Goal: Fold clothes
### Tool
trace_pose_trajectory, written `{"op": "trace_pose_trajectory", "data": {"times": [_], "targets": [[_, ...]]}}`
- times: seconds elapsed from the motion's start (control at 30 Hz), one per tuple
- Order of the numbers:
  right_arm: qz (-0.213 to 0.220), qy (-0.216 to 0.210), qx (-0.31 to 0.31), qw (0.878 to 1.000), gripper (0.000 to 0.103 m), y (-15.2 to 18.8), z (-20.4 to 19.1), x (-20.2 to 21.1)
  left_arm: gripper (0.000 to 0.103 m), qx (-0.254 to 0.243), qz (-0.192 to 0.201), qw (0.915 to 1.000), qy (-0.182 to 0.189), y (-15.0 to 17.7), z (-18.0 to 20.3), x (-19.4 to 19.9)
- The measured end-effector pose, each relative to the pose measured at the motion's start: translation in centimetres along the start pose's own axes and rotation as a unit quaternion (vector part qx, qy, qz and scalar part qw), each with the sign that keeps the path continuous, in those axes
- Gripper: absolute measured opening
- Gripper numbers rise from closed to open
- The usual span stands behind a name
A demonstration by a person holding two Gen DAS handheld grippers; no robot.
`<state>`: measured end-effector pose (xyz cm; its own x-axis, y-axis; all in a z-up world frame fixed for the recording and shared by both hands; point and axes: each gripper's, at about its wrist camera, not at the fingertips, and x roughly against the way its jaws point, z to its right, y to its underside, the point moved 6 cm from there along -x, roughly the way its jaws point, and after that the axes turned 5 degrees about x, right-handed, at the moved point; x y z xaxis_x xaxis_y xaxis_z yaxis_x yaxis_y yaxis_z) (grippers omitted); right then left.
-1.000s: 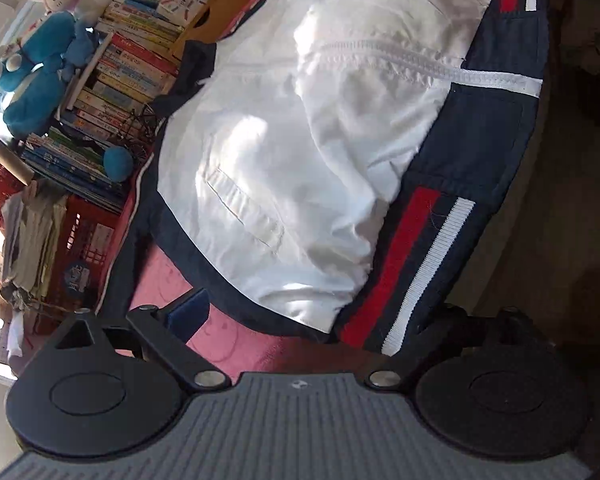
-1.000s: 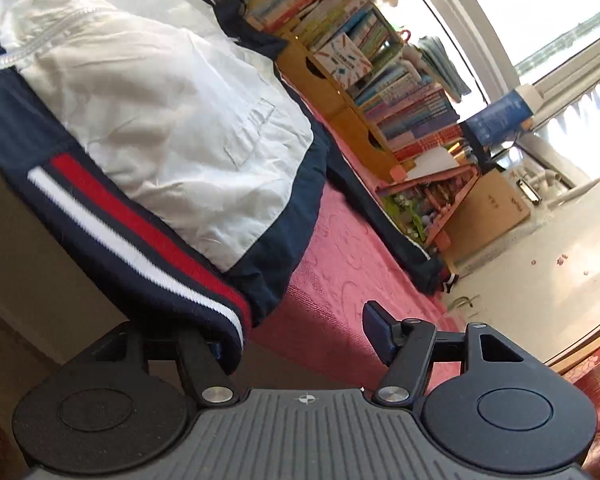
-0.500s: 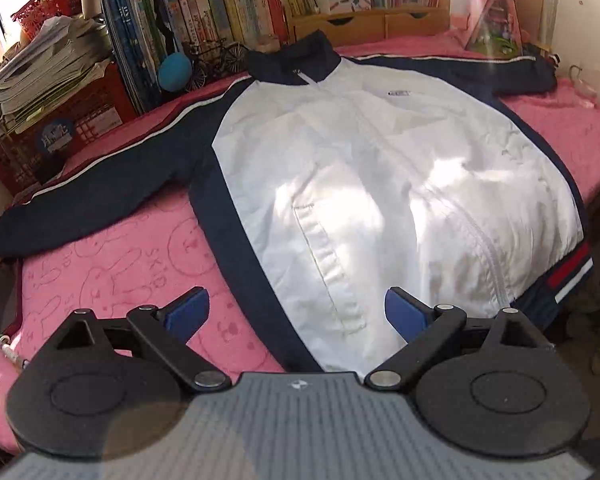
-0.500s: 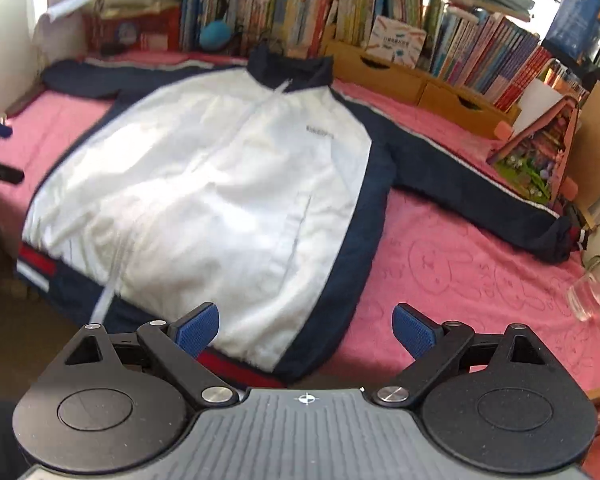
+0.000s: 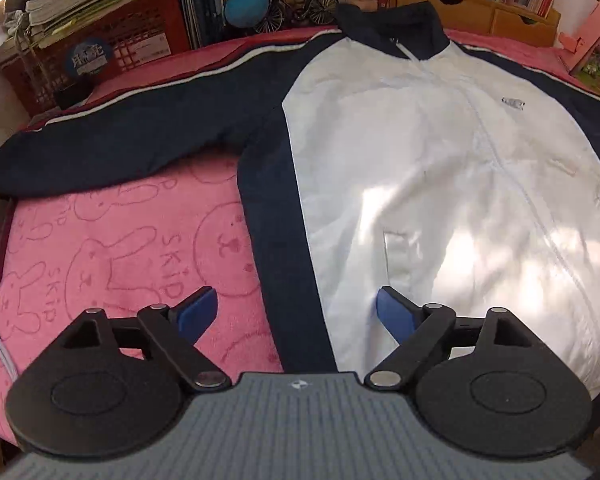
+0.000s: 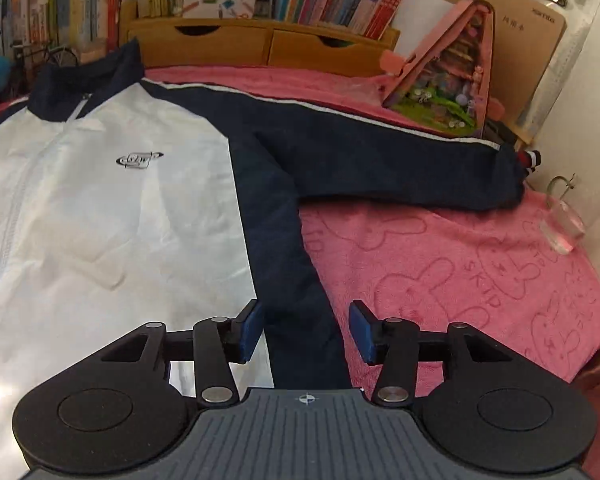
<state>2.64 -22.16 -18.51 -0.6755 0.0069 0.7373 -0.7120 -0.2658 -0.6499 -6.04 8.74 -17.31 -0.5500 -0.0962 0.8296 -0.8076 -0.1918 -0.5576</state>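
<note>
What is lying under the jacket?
The jacket lies spread on a pink rabbit-print blanket, which shows on both sides. What the blanket itself covers cannot be seen.

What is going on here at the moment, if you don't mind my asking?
A person holding a gripper in each hand is about to fold a white and navy zip-up jacket spread flat, front up, on a pink bunny-print blanket. Both sleeves lie stretched out sideways. The left gripper and right gripper are open and empty, each poised over a navy side panel near the hem. No fold is made yet.
</note>
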Motion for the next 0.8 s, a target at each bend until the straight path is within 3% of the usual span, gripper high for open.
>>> {"op": "trace_pose_trajectory", "data": {"times": [0.03,0.07,0.13,0.17,0.23,0.27,0.3,0.33,0.5,0.6,0.73,0.8], "targets": [[0.005,0.013,-0.011,1.0,0.046,-0.5,0.8,0.0,0.088,0.003,0.019,0.9995,0.025,-1.5,0.1,0.4],[0.012,-0.015,0.0,1.0,0.045,-1.6,-1.0,-0.4,0.091,-0.003,0.041,0.9977,0.055,-3.6,0.6,0.4],[0.027,-0.087,0.03,0.995,0.037,-4.1,-5.5,-1.4,0.091,-0.022,0.067,0.9951,0.07,-6.7,1.6,-1.5],[0.026,-0.112,0.034,0.993,0.026,-5.2,-7.3,-2.7,0.091,-0.031,0.079,0.9934,0.077,-8.4,2.5,-3.0],[0.022,-0.147,0.043,0.988,0.013,-7.3,-10.4,-6.0,0.069,-0.043,0.08,0.9918,0.089,-10.9,3.2,-7.0],[0.02,-0.158,0.051,0.986,0.012,-8.3,-11.7,-7.8,0.036,-0.049,0.081,0.993,0.072,-11.9,3.1,-8.9],[0.016,-0.16,0.066,0.985,0.008,-9.3,-12.9,-9.9,0.027,-0.055,0.081,0.9937,0.054,-12.9,3.1,-10.7],[0.041,-0.146,0.087,0.985,0.008,-10.8,-13.6,-11.3,0.02,-0.061,0.081,0.9942,0.036,-13.9,3.0,-12.6],[0.079,-0.077,0.105,0.988,0.006,-17.5,-12.4,-18.7,0.021,-0.073,0.102,0.9897,-0.069,-18.5,2.3,-18.8],[0.097,-0.073,0.131,0.984,0.0,-20.2,-11.8,-22.1,0.022,-0.074,0.107,0.9823,-0.135,-20.8,0.5,-20.9],[0.12,-0.072,0.132,0.981,0.0,-21.8,-11.6,-24.0,0.022,-0.098,0.115,0.9739,-0.169,-22.7,-0.2,-22.5],[0.12,-0.091,0.112,0.982,0.001,-22.1,-10.9,-24.2,0.02,-0.091,0.107,0.9765,-0.164,-23.2,-0.5,-22.6]]}}
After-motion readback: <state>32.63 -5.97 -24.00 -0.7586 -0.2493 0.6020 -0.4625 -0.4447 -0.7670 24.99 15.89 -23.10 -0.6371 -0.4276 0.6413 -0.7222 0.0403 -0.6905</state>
